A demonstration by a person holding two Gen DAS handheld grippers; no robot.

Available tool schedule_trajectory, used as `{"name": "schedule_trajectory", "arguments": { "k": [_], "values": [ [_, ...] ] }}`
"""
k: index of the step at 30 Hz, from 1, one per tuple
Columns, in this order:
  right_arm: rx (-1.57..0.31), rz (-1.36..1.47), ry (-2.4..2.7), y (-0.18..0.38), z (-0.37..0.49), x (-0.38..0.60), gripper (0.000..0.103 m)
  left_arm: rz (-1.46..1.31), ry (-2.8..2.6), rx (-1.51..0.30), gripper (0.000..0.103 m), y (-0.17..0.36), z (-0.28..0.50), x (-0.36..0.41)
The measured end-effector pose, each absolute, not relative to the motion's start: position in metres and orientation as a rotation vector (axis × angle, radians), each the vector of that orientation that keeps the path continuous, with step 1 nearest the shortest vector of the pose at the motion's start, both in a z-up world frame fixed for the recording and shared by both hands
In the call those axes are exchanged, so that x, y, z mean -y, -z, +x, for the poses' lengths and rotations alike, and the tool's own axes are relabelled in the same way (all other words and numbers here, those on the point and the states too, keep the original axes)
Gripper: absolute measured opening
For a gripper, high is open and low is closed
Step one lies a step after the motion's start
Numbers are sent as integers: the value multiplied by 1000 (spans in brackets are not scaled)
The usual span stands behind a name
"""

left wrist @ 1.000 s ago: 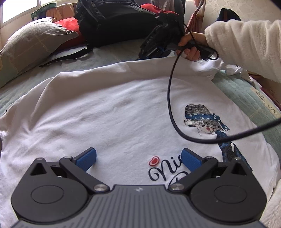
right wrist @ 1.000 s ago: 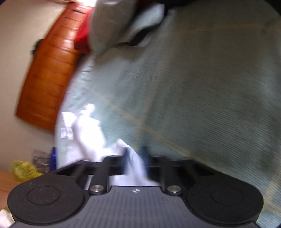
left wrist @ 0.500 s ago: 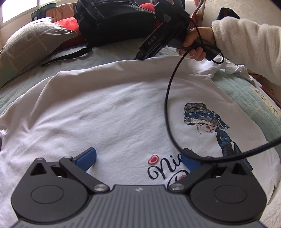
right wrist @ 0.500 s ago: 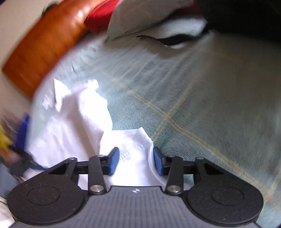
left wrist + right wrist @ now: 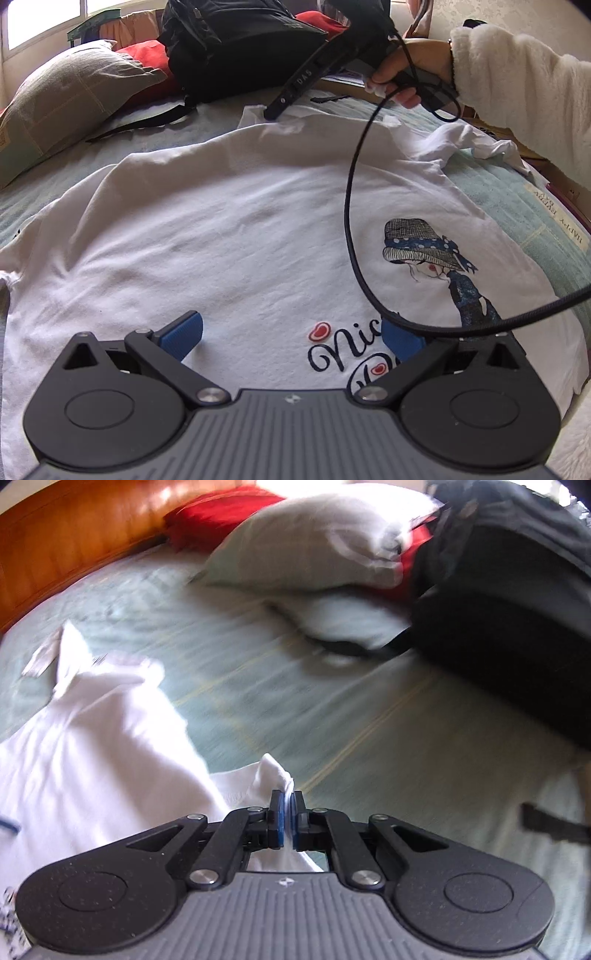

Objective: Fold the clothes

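A white T-shirt (image 5: 229, 229) with a printed hat-wearing figure and script lettering lies spread on the green bed. My left gripper (image 5: 291, 338) hovers open over its near part, blue pads wide apart with only flat cloth below. At the far edge of the shirt, the right gripper (image 5: 271, 110) pinches the cloth, held by a hand in a fluffy white sleeve (image 5: 517, 81). In the right wrist view the right gripper (image 5: 287, 812) is shut on a corner of the white T-shirt (image 5: 92, 746), a peak of cloth standing just beyond the pads.
A black backpack (image 5: 236, 40) and a grey pillow (image 5: 62, 99) with red cushions lie at the head of the bed. A black cable (image 5: 351, 229) loops over the shirt. More crumpled white cloth (image 5: 476, 142) lies at the right. A wooden headboard (image 5: 74, 542) borders the bed.
The right gripper opened over the shirt's far edge, then closed on a corner of it. The hand and gripper rose and swung. The left gripper stayed open and still.
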State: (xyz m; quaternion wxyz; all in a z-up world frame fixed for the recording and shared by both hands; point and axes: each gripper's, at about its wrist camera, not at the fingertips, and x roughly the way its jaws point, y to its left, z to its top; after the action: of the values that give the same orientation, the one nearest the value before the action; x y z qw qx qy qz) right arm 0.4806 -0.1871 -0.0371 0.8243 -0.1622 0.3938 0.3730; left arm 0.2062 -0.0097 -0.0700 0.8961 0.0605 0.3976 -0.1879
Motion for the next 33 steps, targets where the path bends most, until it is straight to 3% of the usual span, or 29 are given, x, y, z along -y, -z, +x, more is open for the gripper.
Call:
{"name": "schedule_trajectory", "arguments": {
  "k": [9, 16, 18, 25, 28, 29, 30, 32, 33],
  "values": [
    [-870, -256, -642, 47, 513, 193, 7, 116, 373, -813, 102, 66, 205, 6],
    [-863, -220, -634, 38, 502, 227, 30, 106, 360, -808, 102, 63, 205, 1],
    [-869, -247, -636, 34, 493, 243, 48, 102, 360, -804, 102, 63, 205, 0],
    [-875, -284, -593, 47, 467, 274, 50, 90, 359, -798, 102, 59, 204, -2],
    [-869, -290, -578, 55, 456, 280, 49, 91, 358, -794, 102, 57, 202, -1],
    [-867, -292, -573, 58, 453, 282, 37, 92, 358, -793, 102, 56, 202, -1],
    [-866, -294, -568, 60, 449, 283, 18, 90, 358, -792, 102, 55, 201, -1],
    [-862, -299, -557, 66, 442, 287, 6, 87, 354, -793, 102, 55, 201, -1],
    [-856, -305, -544, 66, 439, 288, 5, 87, 349, -791, 102, 54, 201, -2]
  ]
}}
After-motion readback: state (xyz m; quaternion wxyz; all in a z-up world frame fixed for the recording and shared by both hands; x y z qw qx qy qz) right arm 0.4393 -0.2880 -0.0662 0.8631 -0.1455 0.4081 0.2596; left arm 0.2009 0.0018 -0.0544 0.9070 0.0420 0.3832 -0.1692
